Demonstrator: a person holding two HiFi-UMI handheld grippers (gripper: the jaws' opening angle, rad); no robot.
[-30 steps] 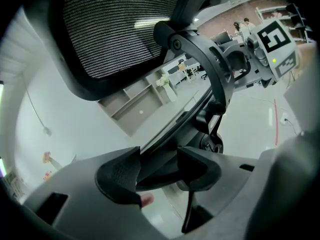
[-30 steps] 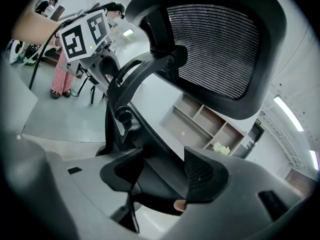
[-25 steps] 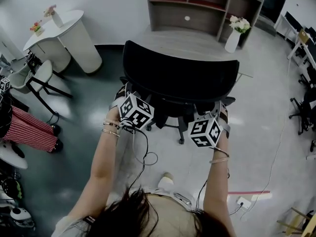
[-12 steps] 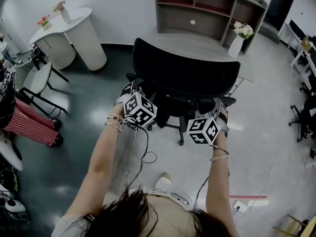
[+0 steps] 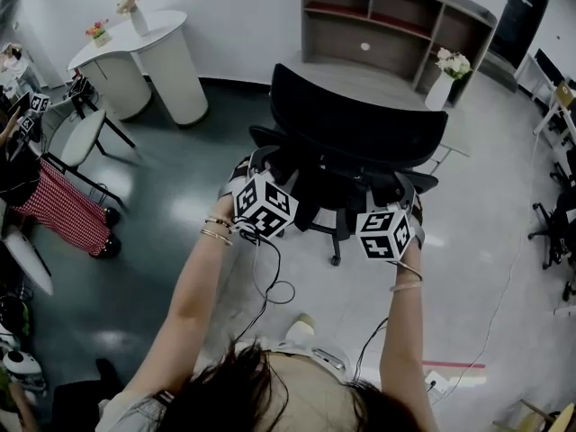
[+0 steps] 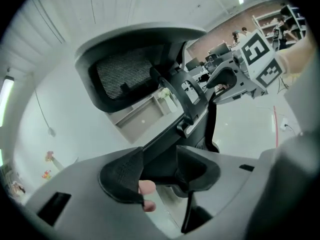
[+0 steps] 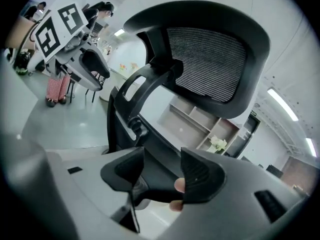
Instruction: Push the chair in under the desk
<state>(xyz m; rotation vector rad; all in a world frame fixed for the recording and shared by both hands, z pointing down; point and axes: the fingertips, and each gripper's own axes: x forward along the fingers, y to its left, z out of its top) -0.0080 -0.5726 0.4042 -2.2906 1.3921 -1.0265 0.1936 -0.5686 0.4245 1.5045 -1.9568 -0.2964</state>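
A black mesh-backed office chair [image 5: 360,138] stands in front of the grey desk [image 5: 346,77], its backrest toward me. My left gripper [image 5: 256,171] is shut on the chair's left armrest, and my right gripper [image 5: 401,194] is shut on the right armrest. In the left gripper view the gripper [image 6: 159,176] has a black armrest bar clamped between its pads, with the backrest [image 6: 127,74] above. The right gripper [image 7: 162,176] holds its bar the same way under the backrest [image 7: 212,59]. In the head view the marker cubes hide the jaws.
A grey shelf unit [image 5: 396,25] stands behind the desk, with a white vase of flowers [image 5: 444,81] at the desk's right end. At the left are a white round table [image 5: 135,52], a white chair [image 5: 76,138] and a person in a red checked skirt [image 5: 58,210]. Cables [image 5: 270,286] trail on the floor.
The chair has rolled a little toward the desk with both grippers still clamped on its armrests. The head view has shifted along with it.
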